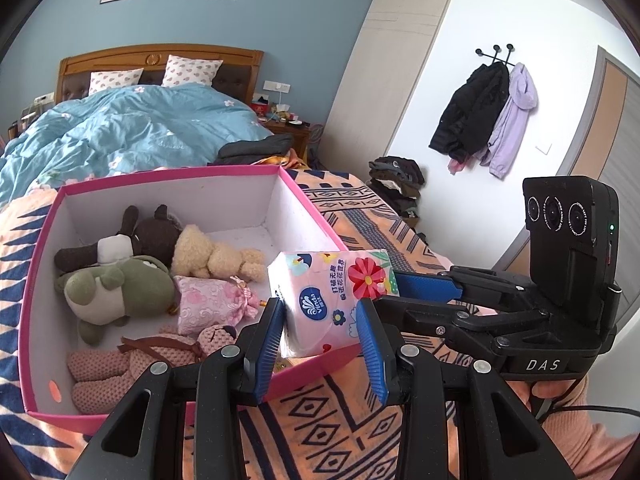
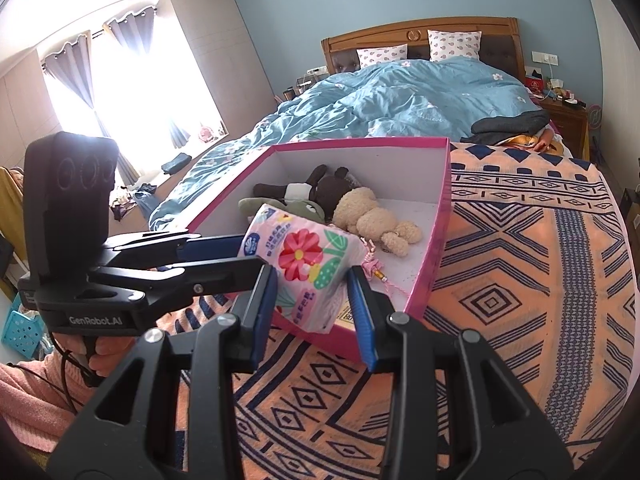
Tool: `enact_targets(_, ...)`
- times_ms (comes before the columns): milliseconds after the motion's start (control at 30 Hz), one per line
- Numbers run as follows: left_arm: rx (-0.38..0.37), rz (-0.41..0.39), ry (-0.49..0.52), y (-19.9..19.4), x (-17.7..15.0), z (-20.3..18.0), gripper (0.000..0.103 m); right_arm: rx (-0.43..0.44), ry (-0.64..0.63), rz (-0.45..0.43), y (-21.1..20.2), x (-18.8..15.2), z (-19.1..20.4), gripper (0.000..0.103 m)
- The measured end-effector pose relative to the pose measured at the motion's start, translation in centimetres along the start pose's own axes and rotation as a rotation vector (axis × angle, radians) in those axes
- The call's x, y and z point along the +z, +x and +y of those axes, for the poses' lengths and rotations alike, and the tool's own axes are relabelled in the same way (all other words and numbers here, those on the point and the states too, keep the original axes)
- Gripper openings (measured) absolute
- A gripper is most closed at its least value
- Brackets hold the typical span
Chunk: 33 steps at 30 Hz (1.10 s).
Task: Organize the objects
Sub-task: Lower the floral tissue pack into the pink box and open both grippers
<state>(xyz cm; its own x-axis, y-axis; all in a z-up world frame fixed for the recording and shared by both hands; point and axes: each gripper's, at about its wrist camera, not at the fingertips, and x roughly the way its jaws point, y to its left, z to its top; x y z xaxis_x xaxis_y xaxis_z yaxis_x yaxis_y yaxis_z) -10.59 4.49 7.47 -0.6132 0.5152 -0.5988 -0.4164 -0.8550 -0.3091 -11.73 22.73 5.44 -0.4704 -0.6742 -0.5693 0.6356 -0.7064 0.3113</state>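
A pink flowered tissue pack (image 1: 332, 292) hangs over the near corner of the pink box (image 1: 176, 174), which is white inside. My left gripper (image 1: 320, 306) is shut on the pack's near end, a blue pad on each side. My right gripper (image 1: 394, 291) comes in from the right and grips the far end. In the right wrist view the right gripper (image 2: 312, 274) pinches the pack (image 2: 304, 258), and the left gripper (image 2: 248, 256) holds it from the left. Inside the box (image 2: 360, 144) lie a brown plush (image 1: 152, 236), a cream bear (image 1: 212, 254), a green plush (image 1: 116, 292), a pink pouch (image 1: 212, 304) and a pink knitted bear (image 1: 132, 364).
The box rests on an orange and navy patterned blanket (image 2: 520, 280) at the foot of a bed. A blue duvet (image 1: 132, 128) lies beyond it, with dark folded clothes (image 1: 256, 146) at the bed's edge. A hand in a pink sleeve (image 2: 36, 400) holds the left gripper.
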Motion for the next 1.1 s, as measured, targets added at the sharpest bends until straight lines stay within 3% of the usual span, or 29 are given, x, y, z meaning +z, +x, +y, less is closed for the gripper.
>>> enact_targets(1100,-0.013,0.094,-0.097,4.1,-0.2,2.5,0.037,-0.042,0.025,0.104,3.3,-0.1,-1.8,0.04)
